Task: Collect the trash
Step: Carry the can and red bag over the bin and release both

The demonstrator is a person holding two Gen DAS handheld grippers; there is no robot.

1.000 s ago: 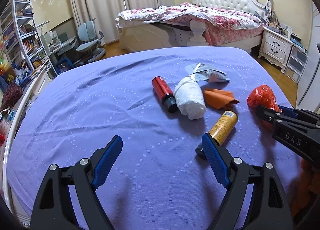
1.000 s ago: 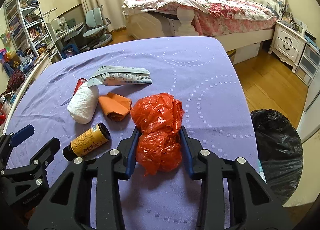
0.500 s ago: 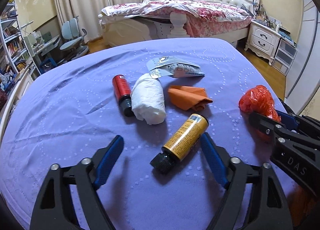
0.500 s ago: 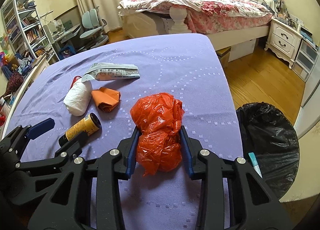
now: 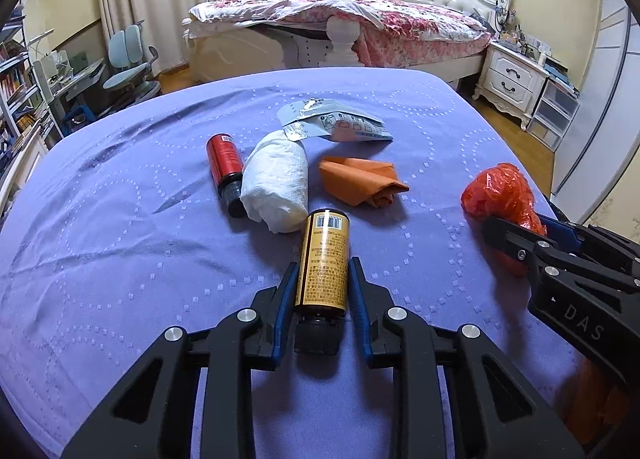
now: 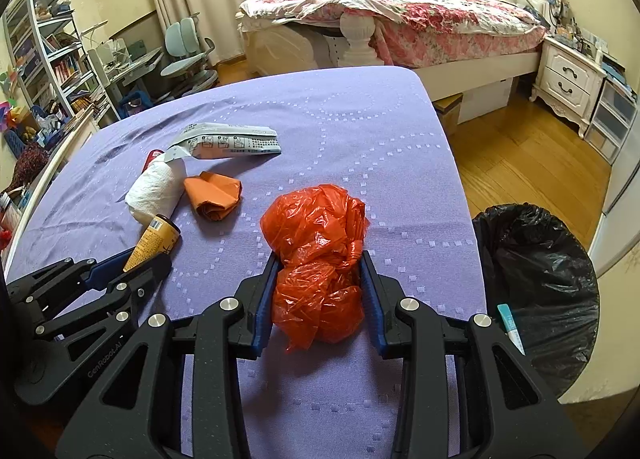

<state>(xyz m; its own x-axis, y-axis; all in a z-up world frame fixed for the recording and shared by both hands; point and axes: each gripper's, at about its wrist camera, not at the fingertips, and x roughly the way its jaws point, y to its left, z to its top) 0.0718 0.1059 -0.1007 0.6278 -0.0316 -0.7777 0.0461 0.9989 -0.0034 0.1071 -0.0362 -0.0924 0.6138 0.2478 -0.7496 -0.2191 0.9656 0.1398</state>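
Note:
My left gripper [image 5: 322,277] is shut on the yellow bottle [image 5: 323,263], its blue pads pressing both sides, black cap toward me; the same bottle [image 6: 154,237] shows at the left of the right wrist view. My right gripper [image 6: 319,275] is shut on the crumpled red plastic bag [image 6: 316,243], also visible at the right edge [image 5: 500,191] of the left wrist view. On the purple tablecloth [image 5: 120,243] lie a red bottle [image 5: 225,163], a white paper wad [image 5: 278,183], an orange cloth [image 5: 362,179] and a grey packet [image 5: 336,125].
A bin lined with a black bag [image 6: 536,271] stands on the wooden floor right of the table. A bed [image 6: 400,19] and nightstand [image 6: 568,79] are behind; shelves [image 6: 52,55] and a chair [image 6: 184,47] are at the left.
The left gripper swung right, moved in around the yellow bottle and closed on it. The right gripper kept its hold on the red bag without moving.

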